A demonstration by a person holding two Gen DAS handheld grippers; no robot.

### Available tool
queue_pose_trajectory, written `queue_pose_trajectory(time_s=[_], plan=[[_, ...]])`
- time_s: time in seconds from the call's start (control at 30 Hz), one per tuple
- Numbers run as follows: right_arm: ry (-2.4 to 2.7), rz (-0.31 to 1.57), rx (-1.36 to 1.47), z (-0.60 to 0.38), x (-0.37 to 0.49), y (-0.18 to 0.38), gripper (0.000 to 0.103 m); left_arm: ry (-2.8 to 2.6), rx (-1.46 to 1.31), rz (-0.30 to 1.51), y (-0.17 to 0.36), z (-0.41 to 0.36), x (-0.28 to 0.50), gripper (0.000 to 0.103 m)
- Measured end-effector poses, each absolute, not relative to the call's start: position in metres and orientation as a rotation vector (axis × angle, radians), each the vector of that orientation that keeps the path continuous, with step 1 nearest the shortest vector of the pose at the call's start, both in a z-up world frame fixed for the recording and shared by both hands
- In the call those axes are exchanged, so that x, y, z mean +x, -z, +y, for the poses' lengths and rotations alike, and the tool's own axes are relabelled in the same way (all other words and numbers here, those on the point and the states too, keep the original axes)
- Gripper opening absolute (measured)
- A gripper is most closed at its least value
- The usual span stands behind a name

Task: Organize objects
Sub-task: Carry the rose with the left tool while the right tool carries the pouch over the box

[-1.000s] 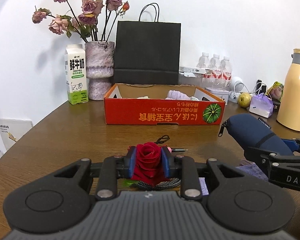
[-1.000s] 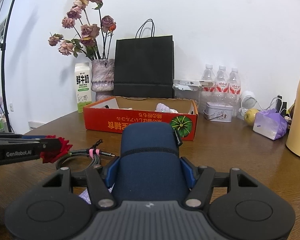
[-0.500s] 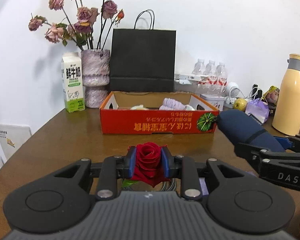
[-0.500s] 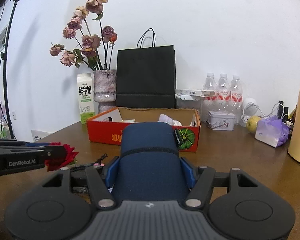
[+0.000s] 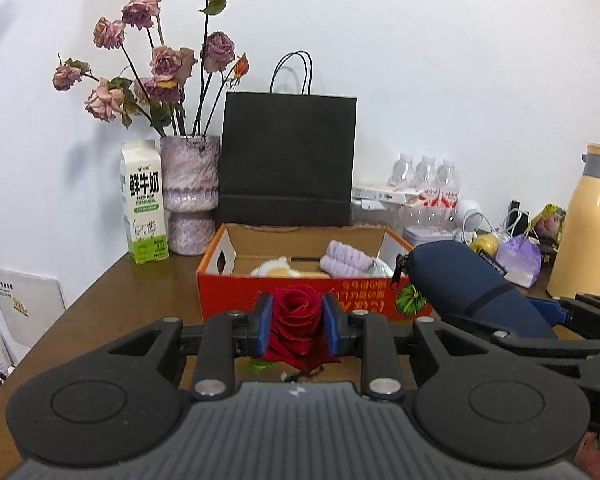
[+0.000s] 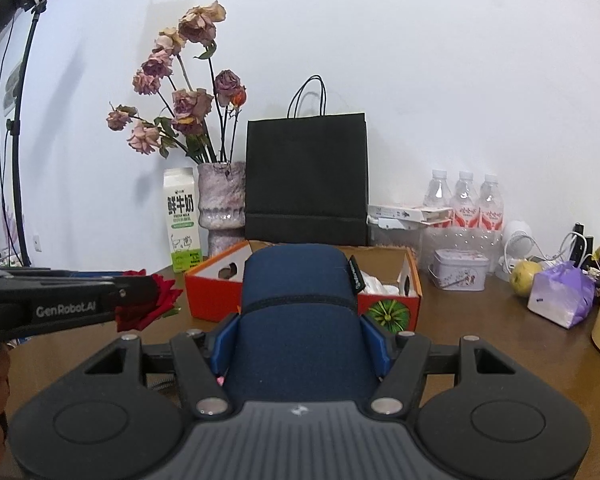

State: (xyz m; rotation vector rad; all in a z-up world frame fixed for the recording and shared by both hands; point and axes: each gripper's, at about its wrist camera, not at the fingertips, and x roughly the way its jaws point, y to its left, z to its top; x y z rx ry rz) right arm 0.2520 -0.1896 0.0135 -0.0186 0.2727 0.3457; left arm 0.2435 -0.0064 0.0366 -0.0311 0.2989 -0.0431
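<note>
The left gripper (image 5: 296,326) was clamped on a red fabric rose (image 5: 295,320), its bloom facing back toward the camera. The right gripper (image 6: 300,346) grasped a long navy zippered pouch (image 6: 298,312), its long axis pointing ahead over the orange cardboard box (image 5: 300,300) just beyond both. "GenRobot.AI" marked the left gripper's side; "FRESH MILK" marked the white-and-green carton (image 5: 144,204) ahead-left.

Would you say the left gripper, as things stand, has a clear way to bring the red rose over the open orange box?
Probably yes. The left gripper is shut on the red rose, the orange box lies open straight ahead, and nothing stands between; the blue pouch is off to its right.
</note>
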Motion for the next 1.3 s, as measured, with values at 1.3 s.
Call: queue_pose_trajectory(time_s=[1.3], plan=[[-0.343,0.271,0.005,-0.153,0.409,-0.042,0.062,-0.02,-0.179,0.268,-0.072,0.011,0.389,0.027]])
